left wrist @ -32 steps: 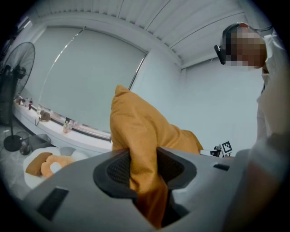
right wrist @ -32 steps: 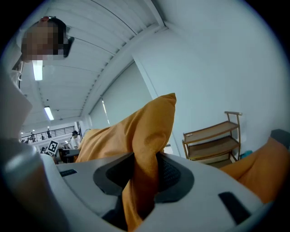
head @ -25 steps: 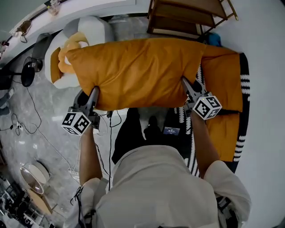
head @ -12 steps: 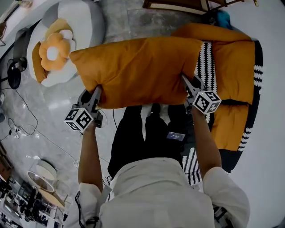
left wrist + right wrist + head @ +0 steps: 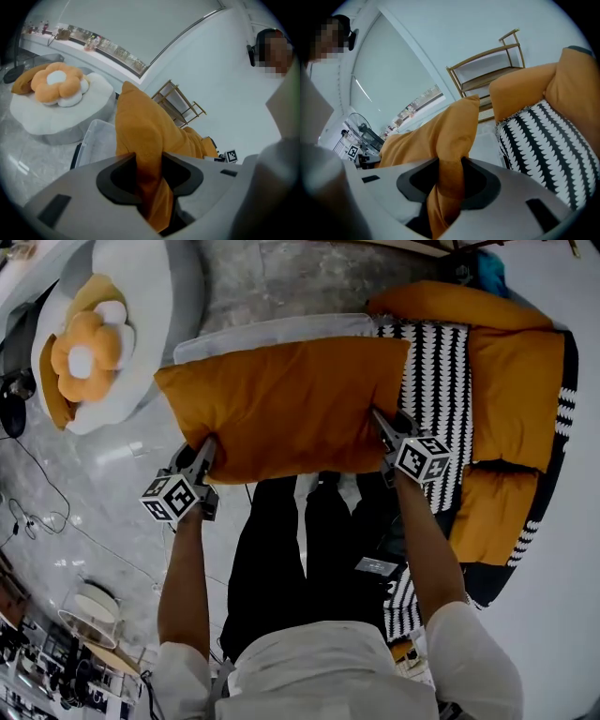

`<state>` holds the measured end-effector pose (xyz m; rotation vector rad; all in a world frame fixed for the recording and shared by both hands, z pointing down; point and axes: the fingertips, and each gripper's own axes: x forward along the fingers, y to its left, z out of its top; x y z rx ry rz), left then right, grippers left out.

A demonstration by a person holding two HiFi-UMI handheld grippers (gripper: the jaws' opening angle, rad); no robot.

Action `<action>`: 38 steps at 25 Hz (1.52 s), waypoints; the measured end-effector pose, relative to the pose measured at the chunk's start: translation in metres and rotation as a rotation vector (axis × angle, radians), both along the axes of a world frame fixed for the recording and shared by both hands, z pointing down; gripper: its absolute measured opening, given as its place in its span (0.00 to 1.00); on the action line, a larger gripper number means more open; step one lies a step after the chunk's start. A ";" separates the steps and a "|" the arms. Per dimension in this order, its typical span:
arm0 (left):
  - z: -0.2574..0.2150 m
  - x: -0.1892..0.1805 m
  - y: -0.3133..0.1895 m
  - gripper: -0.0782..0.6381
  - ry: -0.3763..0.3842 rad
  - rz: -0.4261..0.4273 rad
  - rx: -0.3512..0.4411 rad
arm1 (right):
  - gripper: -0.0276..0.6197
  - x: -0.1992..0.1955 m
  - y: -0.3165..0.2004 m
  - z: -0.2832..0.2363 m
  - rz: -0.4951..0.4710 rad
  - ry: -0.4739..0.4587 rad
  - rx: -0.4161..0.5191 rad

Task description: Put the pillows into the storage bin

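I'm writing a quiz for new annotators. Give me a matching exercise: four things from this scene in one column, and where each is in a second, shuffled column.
Things:
1. middle orange pillow
2. storage bin
3. flower cushion
4. zigzag pillow

Places:
A. on the white round seat
B. pinched at either end by the left tongs and right tongs
C. among the orange pillows at right
D. on the floor, partly hidden by the middle pillow

Pairs: 1-B, 2-D, 3-A, 4-C

Bright, even daylight; strong fisheye distortion, vignetted corners
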<state>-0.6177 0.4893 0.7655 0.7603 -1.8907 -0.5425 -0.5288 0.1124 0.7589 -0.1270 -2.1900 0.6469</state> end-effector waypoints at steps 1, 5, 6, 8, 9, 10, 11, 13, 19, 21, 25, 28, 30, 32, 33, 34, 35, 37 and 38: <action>0.011 -0.001 0.001 0.33 0.012 -0.002 -0.004 | 0.28 -0.002 0.001 0.011 -0.002 0.008 -0.001; 0.051 -0.006 0.003 0.33 0.046 -0.028 -0.020 | 0.28 -0.009 0.002 0.045 -0.012 0.033 0.002; 0.059 -0.006 0.002 0.33 0.054 -0.033 -0.026 | 0.28 -0.009 0.001 0.052 -0.013 0.038 0.007; 0.076 -0.004 0.002 0.33 0.070 -0.041 -0.039 | 0.28 -0.010 0.000 0.065 -0.015 0.047 0.019; 0.084 -0.004 0.002 0.33 0.077 -0.041 -0.046 | 0.28 -0.011 0.001 0.073 -0.016 0.052 0.025; 0.091 -0.005 0.003 0.33 0.085 -0.040 -0.053 | 0.28 -0.012 0.001 0.080 -0.016 0.059 0.028; 0.098 -0.005 0.003 0.33 0.093 -0.036 -0.059 | 0.28 -0.013 0.002 0.087 -0.015 0.067 0.030; 0.110 -0.006 0.004 0.33 0.110 -0.027 -0.070 | 0.28 -0.012 0.002 0.099 -0.012 0.087 0.030; 0.134 -0.009 0.009 0.33 0.142 -0.017 -0.136 | 0.29 -0.015 0.008 0.125 -0.008 0.127 0.039; 0.137 -0.011 0.008 0.33 0.140 -0.017 -0.140 | 0.29 -0.018 0.008 0.128 -0.012 0.132 0.043; 0.141 -0.018 0.009 0.34 0.155 -0.020 -0.155 | 0.30 -0.027 0.011 0.134 -0.032 0.138 0.050; 0.148 -0.018 0.012 0.37 0.191 -0.050 -0.197 | 0.32 -0.027 0.009 0.142 -0.034 0.162 0.052; 0.155 -0.020 0.019 0.47 0.193 -0.087 -0.221 | 0.39 -0.023 0.003 0.150 -0.022 0.198 0.087; 0.155 -0.023 0.029 0.56 0.154 -0.124 -0.256 | 0.46 -0.019 -0.006 0.151 -0.001 0.223 0.155; 0.152 -0.024 0.035 0.56 0.120 -0.136 -0.281 | 0.46 -0.019 -0.009 0.149 0.005 0.220 0.198; 0.149 -0.023 0.040 0.56 0.088 -0.141 -0.301 | 0.46 -0.019 -0.011 0.144 0.003 0.207 0.238; 0.144 -0.021 0.041 0.56 0.058 -0.133 -0.302 | 0.46 -0.020 -0.009 0.137 -0.006 0.184 0.263; 0.129 -0.016 0.031 0.56 0.006 -0.079 -0.262 | 0.46 -0.025 0.004 0.121 -0.036 0.114 0.267; 0.121 -0.013 0.024 0.56 -0.022 -0.045 -0.240 | 0.46 -0.027 0.012 0.111 -0.050 0.075 0.261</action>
